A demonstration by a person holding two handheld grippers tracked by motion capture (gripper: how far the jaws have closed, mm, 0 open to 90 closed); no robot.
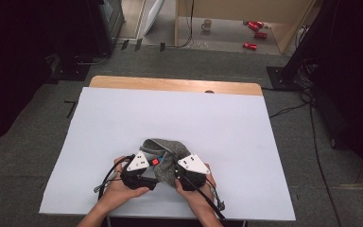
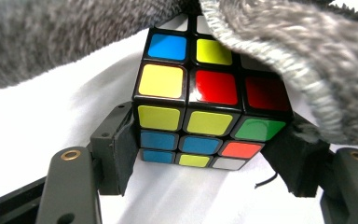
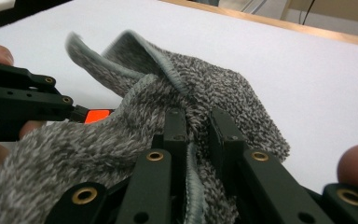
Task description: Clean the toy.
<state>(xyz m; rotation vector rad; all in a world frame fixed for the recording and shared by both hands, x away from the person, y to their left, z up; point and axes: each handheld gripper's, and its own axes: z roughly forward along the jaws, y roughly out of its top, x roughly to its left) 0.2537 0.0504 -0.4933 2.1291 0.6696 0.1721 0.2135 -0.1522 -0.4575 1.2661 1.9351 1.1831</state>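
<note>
Two grippers meet near the front edge of the white table. Your left gripper has its jaws pressed on both sides of a Rubik's cube, which sits on the table half under the grey knitted cloth. Your right gripper is clenched on a fold of that cloth, lifting its hem over the cube.

No readable text, label, brand or number appears on anything in these views; the cube bears plain coloured stickers without any marks.
</note>
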